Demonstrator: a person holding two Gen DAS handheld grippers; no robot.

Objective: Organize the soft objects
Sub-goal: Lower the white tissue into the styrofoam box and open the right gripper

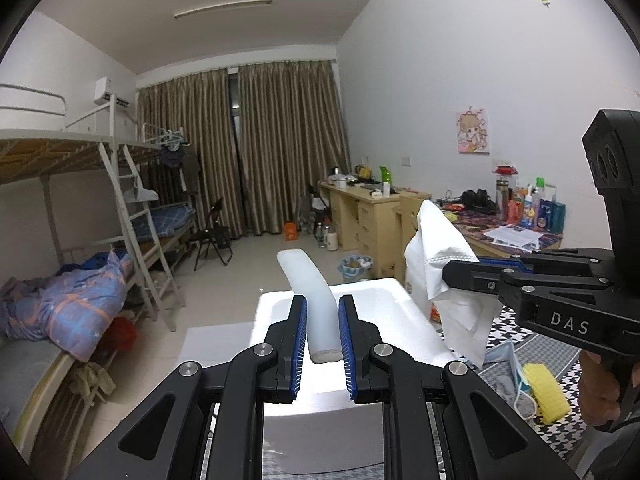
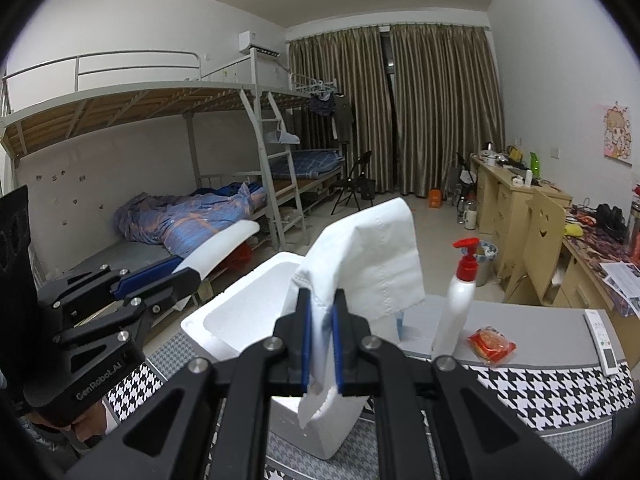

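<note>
The left tool (image 1: 323, 334) is clenching a white foam strip (image 1: 308, 292) pointing away over the foam box (image 1: 384, 300), while the right tool (image 2: 321, 346), clenching a tissue (image 2: 360, 256), is hanging nearer, directly above it.

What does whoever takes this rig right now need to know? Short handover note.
Left gripper: shut on a white foam strip, held up in the air.
Right gripper: shut on a white tissue, also held up.
White foam box sits open on the checked table, below both grippers.
On the table beside it: yellow sponge, face mask.
Done: both items picked up.
Left: neither item set down; sponge and mask untouched.
</note>
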